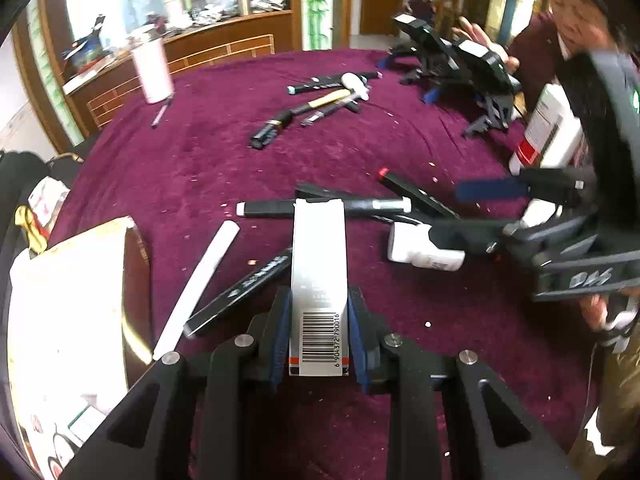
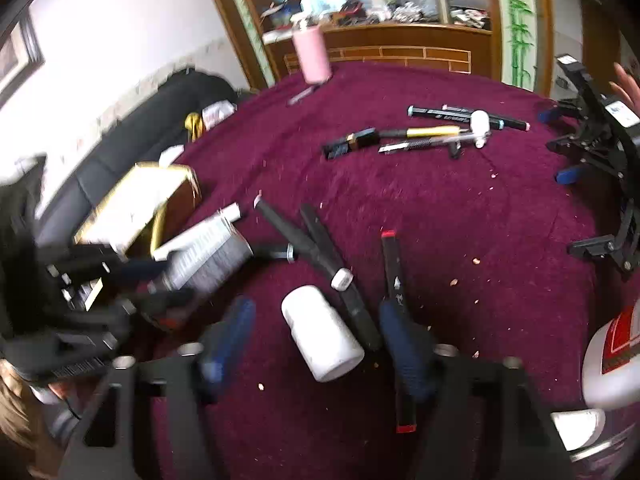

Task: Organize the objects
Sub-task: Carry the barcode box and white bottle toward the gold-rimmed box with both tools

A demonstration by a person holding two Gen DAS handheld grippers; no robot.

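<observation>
Big round table (image 1: 200, 152) draped in maroon cloth fills both views, crumbs scattered all over it. At its left edge sits an open gold-and-white box (image 1: 72, 304), bright under the light. Over on the right, a large white bottle (image 1: 548, 128) with a red label stands near the table's rim.

Left gripper (image 1: 319, 320) is clamped tight on a slim silver carton (image 1: 319, 276), barcode facing up, blue pads pressed against both long sides, the carton raised above the cloth. Just beyond the carton lie black markers (image 1: 320, 208), crossing one another, and a white stick (image 1: 200, 284) lies angled beside the box.

Right gripper (image 2: 316, 332) has its fingers spread wide, either side of a small white bottle (image 2: 322, 334) lying on its side on the cloth; neither pad touches it. A red-tipped black marker (image 2: 394, 280) runs under the right-hand finger.

Far side: a loose heap of pens and a yellow-handled tool (image 2: 432, 132), and a pink cup (image 2: 312, 54) near the far edge
</observation>
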